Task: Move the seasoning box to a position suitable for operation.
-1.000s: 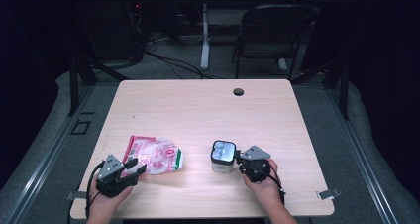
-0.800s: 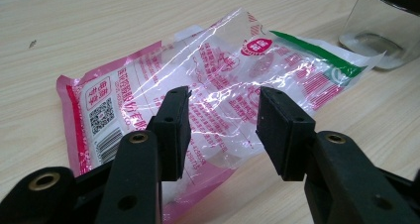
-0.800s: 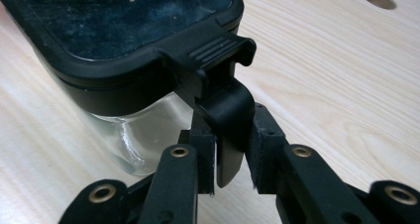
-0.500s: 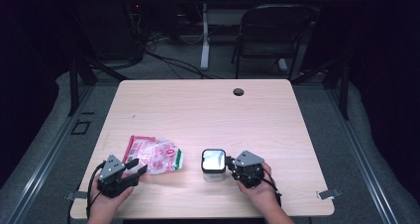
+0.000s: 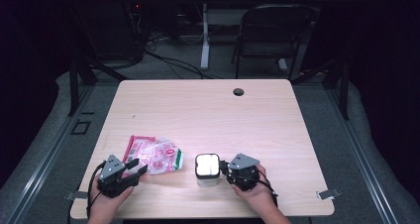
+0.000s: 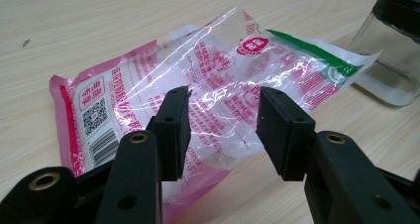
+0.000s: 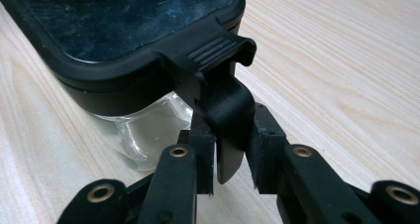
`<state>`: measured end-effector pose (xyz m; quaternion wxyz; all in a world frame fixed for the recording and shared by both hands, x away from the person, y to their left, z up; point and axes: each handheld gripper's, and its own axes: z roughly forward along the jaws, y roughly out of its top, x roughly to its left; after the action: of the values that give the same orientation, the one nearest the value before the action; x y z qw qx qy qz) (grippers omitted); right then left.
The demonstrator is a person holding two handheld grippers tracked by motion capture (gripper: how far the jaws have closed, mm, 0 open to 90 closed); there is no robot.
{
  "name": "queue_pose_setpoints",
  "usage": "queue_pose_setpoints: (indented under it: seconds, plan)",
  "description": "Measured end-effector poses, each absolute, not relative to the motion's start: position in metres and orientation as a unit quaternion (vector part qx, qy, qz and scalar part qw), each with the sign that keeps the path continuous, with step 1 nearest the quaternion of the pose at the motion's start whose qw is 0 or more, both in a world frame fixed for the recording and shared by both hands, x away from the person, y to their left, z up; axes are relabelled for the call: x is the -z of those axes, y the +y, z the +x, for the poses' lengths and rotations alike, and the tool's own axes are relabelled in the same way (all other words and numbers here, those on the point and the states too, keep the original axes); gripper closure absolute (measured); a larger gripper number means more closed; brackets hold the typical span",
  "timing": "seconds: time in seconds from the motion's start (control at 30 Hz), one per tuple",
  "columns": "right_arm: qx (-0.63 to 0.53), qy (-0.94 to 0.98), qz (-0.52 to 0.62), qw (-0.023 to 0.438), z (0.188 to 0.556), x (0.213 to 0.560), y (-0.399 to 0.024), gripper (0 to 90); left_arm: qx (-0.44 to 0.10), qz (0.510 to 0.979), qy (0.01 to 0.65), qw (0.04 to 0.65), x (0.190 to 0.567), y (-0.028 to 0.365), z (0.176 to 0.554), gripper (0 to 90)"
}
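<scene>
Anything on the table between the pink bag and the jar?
No. In the high view a short strip of bare table separates the pink bag from the jar. The left gripper view shows them close together too.

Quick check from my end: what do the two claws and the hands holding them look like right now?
Both are black handheld tools. The left claw has two flat rectangular pads on hinged black links with brass-coloured rivets; the right claw is built the same. From above, each carries a grey three-cornered plate, and a black cable loops from the left one. The hands are bare, with no sleeves in view.
</scene>
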<state>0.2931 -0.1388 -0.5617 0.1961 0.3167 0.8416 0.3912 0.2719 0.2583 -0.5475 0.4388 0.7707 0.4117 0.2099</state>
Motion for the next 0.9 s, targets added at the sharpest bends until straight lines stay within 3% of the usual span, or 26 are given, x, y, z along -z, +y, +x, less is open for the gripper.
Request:
queue_pose_setpoints:
  seconds: [0.3, 0.57, 0.9]
  plan:
    - [-0.400, 0.835, 0.335, 0.174, 0.292, 0.559, -0.146, 58.4, -0.203, 0.770, 0.412, 0.442, 0.545, 0.259, 0.273, 55.5]
    - [-0.403, 0.832, 0.332, 0.186, 0.278, 0.552, -0.151, 55.7, -0.200, 0.768, 0.406, 0.454, 0.543, 0.252, 0.278, 54.8]
    - [-0.416, 0.809, 0.382, 0.161, 0.270, 0.545, -0.163, 53.2, -0.182, 0.775, 0.392, 0.461, 0.540, 0.241, 0.282, 53.1]
